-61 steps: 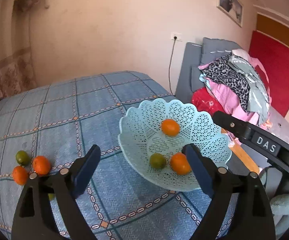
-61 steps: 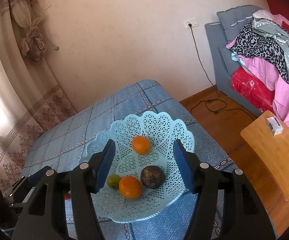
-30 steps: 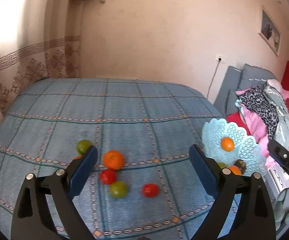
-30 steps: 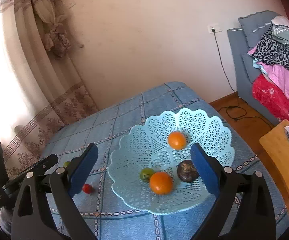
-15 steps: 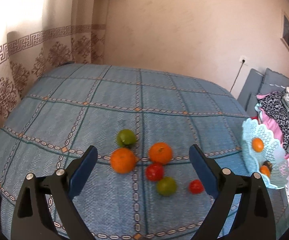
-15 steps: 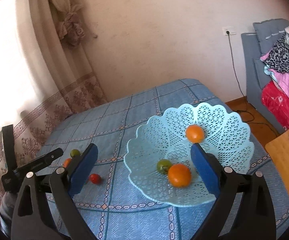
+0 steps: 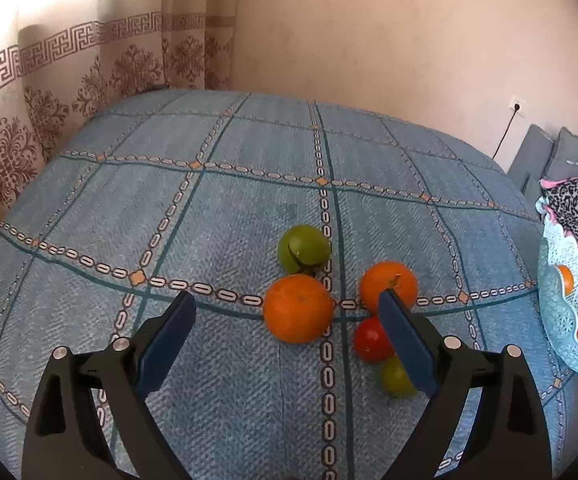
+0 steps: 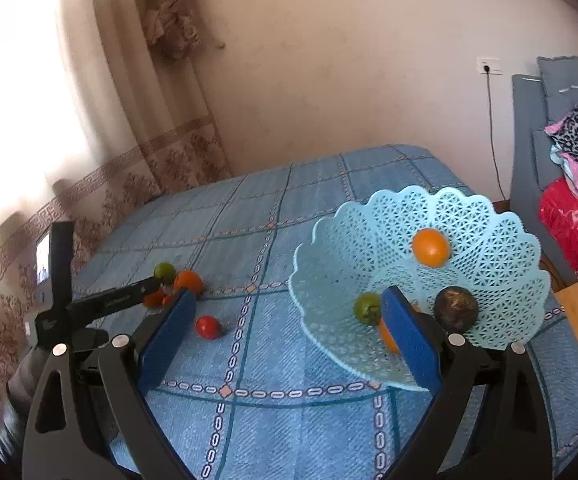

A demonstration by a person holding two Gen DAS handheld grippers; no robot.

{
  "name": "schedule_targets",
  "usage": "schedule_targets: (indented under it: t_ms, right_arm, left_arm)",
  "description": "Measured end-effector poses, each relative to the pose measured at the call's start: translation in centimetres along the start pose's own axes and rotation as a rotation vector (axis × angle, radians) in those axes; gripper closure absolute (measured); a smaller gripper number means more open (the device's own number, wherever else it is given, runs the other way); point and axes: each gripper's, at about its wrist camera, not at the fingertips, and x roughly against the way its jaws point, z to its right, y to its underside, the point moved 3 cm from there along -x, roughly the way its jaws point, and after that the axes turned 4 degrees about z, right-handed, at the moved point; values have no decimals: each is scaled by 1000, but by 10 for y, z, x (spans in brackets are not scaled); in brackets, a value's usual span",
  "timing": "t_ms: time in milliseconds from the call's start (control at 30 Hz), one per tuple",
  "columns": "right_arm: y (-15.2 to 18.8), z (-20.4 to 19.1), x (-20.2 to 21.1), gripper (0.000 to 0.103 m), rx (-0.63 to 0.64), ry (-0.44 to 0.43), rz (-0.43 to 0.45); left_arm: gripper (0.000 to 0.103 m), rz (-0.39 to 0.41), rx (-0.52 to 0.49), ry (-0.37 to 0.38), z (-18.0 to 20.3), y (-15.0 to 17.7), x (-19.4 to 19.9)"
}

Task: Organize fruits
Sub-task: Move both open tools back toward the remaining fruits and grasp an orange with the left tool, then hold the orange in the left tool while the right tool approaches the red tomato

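Left gripper (image 7: 285, 316) over blue checked bedspread (image 7: 217, 200), jaws wide, just been narrowing a little, gripping nothing; big orange (image 7: 297, 308) lies on cloth between fingers, untouched. Green fruit (image 7: 303, 249) just behind it. Second orange (image 7: 389, 286), red tomato (image 7: 370, 339), small green fruit (image 7: 396, 376) crowd right finger, partly hidden by it. Right gripper (image 8: 285, 316) also spread wide, empty. Stray tomato (image 8: 208, 327) lies apart on cloth. Lattice basket (image 8: 501, 240) at right holds orange (image 8: 430, 247), green fruit, dark fruit (image 8: 455, 309), another orange behind finger.
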Motion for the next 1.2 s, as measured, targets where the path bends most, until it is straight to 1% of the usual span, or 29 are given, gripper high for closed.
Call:
schedule_targets:
  t_ms: [233, 300, 367, 433, 500, 567, 700, 800, 1033, 1200]
  right_arm:
    - [7, -10, -2, 8, 48, -9, -13]
    - [9, -13, -4, 8, 57, -13, -22]
    - [11, -16, -6, 8, 67, -14, -27]
    - [12, -19, -7, 8, 82, -12, -29]
    - [15, -23, -7, 8, 96, -17, -32]
    - [17, -26, -8, 8, 104, -26, -37]
    - [22, -33, -9, 8, 118, -40, -48]
    - [27, -39, -13, 8, 123, -53, -62]
    - [36, -61, -25, 8, 162, -87, -99]
    - [37, -75, -42, 8, 183, -105, -138]
  left_arm:
    - [34, -30, -40, 6, 8, 3, -14]
    - [44, -40, -47, 6, 9, 3, -18]
    - [51, -56, -46, 7, 9, 2, -24]
    - [55, -66, -41, 6, 7, 3, -28]
    - [61, -61, -34, 5, 5, 3, -26]
    - [64, -59, -34, 18, 5, 3, -25]
    - [64, -52, -46, 11, 7, 6, -18]
    - [64, -39, -23, 19, 3, 6, -9]
    - [64, 32, 20, 18, -13, -2, 17]
    - [64, 52, 41, 30, -22, -2, 29]
